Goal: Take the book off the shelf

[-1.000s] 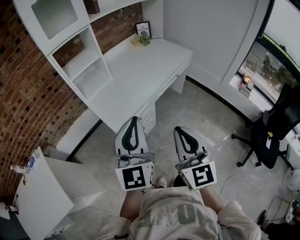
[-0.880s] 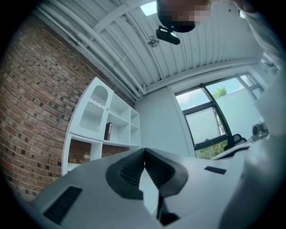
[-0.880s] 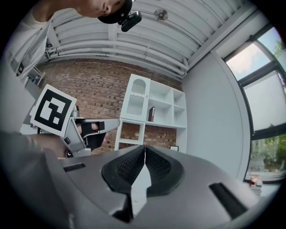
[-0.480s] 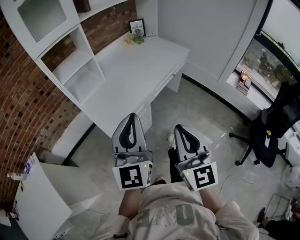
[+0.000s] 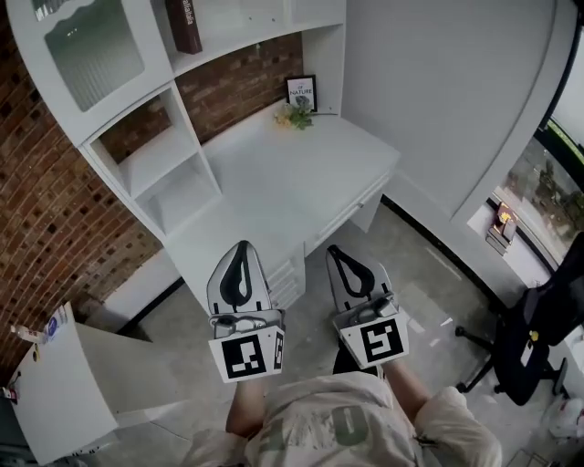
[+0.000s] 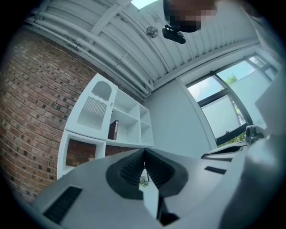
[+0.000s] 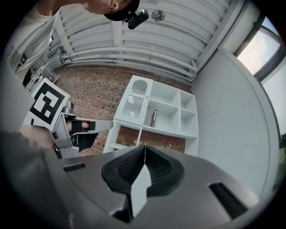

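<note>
Book (image 5: pixel 183 25): upright at the left end of the upper shelf (image 5: pixel 239 41), apparently propped by the compartment wall.
Left gripper (image 5: pixel 241 257): jaws together, empty, short of the desk's (image 5: pixel 301 173) front edge, probably idle until within reach.
Right gripper (image 5: pixel 339 263): likewise clenched, empty.

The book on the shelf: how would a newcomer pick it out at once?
A white shelf unit stands against the brick wall, over a white desk. In its upper row, the open compartment just right of the frosted door holds the book, upright at that compartment's left side. It is dark brown, the only dark thing among those white compartments.
</note>
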The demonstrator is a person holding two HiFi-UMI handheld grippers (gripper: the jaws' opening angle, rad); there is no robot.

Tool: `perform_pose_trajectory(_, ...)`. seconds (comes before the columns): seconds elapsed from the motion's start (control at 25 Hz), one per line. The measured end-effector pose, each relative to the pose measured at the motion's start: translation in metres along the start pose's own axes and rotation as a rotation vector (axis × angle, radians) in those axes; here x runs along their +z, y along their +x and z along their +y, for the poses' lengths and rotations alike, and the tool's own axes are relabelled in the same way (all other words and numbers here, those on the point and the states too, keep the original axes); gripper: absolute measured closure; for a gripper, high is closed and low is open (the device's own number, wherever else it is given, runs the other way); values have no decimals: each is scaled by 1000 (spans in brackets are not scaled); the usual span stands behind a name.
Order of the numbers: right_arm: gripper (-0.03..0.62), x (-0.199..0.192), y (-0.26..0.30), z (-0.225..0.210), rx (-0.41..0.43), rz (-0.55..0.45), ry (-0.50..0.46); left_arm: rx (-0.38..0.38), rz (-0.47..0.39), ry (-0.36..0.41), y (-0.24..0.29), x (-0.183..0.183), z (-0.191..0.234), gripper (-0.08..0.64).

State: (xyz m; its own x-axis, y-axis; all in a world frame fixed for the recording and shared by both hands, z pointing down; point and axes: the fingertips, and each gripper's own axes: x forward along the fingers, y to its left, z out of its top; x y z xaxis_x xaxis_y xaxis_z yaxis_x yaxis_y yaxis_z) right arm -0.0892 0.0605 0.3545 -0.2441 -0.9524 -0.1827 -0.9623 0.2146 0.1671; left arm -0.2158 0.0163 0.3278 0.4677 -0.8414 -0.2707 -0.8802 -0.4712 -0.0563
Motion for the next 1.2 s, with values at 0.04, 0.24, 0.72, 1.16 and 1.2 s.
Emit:
perform_pose_trajectory(0.04, 575, 1, 13, -15, 15, -7, -9, 20, -4, 3, 17, 0, -2, 548)
perform_pose_trajectory(0.24, 574, 5, 75, -83, 102, -50, -6, 104, -7, 12, 90, -3, -18, 548)
perform_pose_trajectory(0.72, 574, -30, 149, -221, 164, -74, 43, 216, 34, 56, 222, -29, -54, 548)
perform_pose_trajectory(1.16, 574, -52, 183, -284, 146, -72, 172, 170, 106, 94, 302, -43, -86, 548)
perform_pose_trajectory(1.2, 574, -52, 185, -287, 142, -79, 180, 165, 116, 92, 307, -47, -88, 548)
